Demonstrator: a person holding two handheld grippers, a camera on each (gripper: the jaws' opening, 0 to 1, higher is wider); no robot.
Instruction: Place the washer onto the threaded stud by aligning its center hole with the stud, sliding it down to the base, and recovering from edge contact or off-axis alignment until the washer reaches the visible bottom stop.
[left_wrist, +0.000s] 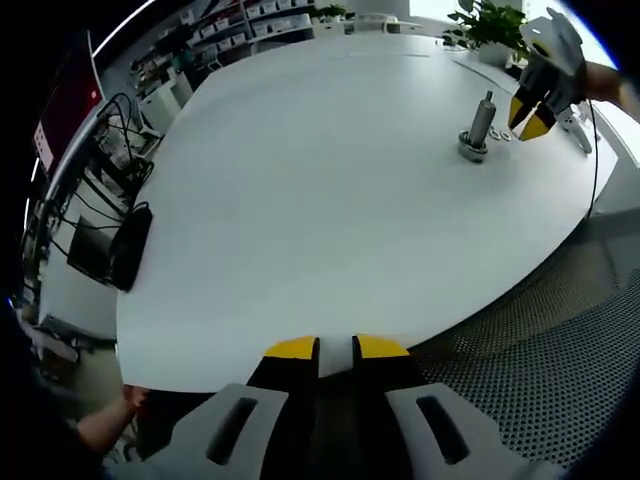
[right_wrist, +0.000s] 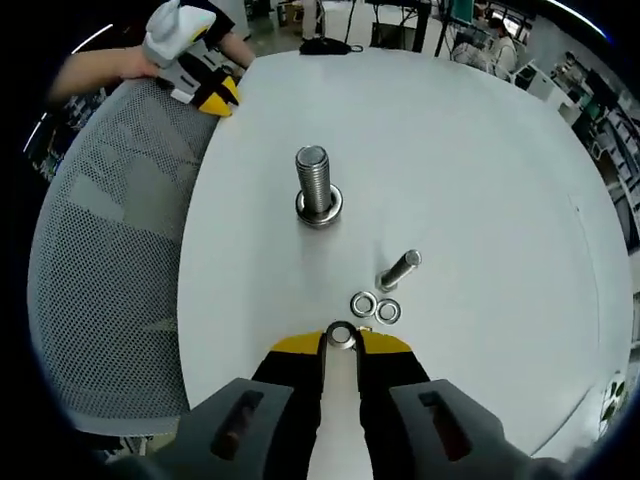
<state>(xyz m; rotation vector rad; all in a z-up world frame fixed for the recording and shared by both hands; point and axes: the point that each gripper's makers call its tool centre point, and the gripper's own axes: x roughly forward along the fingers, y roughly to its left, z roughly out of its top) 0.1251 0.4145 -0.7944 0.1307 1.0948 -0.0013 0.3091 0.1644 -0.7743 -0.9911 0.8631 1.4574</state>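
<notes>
One white table (right_wrist: 480, 150), mesh chair (right_wrist: 100, 270) beside.

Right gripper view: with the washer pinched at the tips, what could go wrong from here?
1. The washer sits at the very tips of the right tongs, so it may slip out.
2. The stud is some way ahead; arriving tilted, the washer could catch its top edge.
3. Loose washers and a small bolt lie between and could get knocked.

Washer pinched at the right gripper's tips

The right gripper (right_wrist: 340, 342) holds a washer (right_wrist: 341, 335) between its yellow-tipped jaws over the white table (right_wrist: 480, 160). Two loose washers (right_wrist: 375, 306) and a small bolt (right_wrist: 399, 270) lie just ahead; the upright threaded stud (right_wrist: 315, 185) stands farther on, the left gripper (right_wrist: 215, 97) at the far-left edge.
</notes>
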